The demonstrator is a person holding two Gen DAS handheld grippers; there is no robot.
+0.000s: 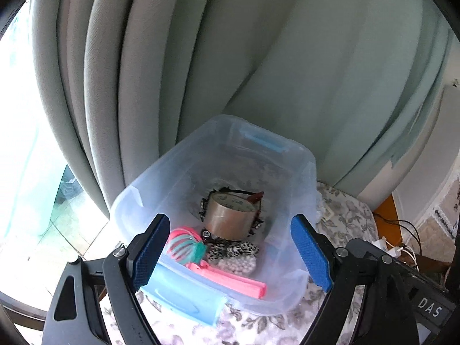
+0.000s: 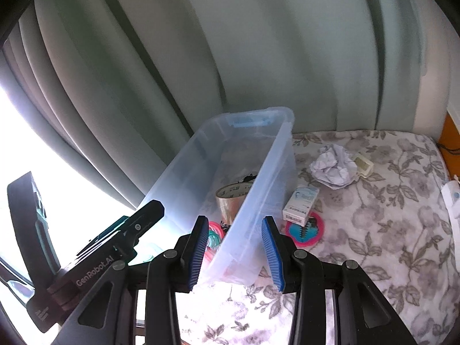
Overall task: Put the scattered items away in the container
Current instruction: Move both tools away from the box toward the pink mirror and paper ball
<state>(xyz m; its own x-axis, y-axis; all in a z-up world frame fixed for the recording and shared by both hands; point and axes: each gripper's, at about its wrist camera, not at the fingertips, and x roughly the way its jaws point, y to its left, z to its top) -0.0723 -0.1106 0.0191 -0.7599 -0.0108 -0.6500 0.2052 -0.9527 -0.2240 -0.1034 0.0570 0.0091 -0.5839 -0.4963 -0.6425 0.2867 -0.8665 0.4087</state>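
A clear plastic bin [image 1: 149, 178] with blue latches stands on the floral tablecloth. Inside lie a brown tape roll [image 1: 230, 215], a pink and teal spiral toy [image 1: 184, 244], a pink comb [image 1: 230, 281] and zebra-print fabric [image 1: 233, 251]. My left gripper [image 1: 231, 218] hangs open above the bin's near end, with nothing between its pads. My right gripper [image 2: 235, 220] hovers open over the bin's near right corner [image 2: 238, 258], holding nothing. On the cloth to the right of the bin lie a small white and blue box [image 2: 300, 204], a pink round disc [image 2: 306, 230], crumpled paper [image 2: 333, 166] and a cream square piece [image 2: 362, 166].
Grey-green curtains [image 1: 201, 72] hang right behind the bin. The left gripper's black body [image 2: 95, 264] is at the left of the right wrist view. A white object [image 2: 451, 201] lies at the table's right edge. Cables and plugs [image 1: 396, 247] sit beyond the table [image 2: 373, 244].
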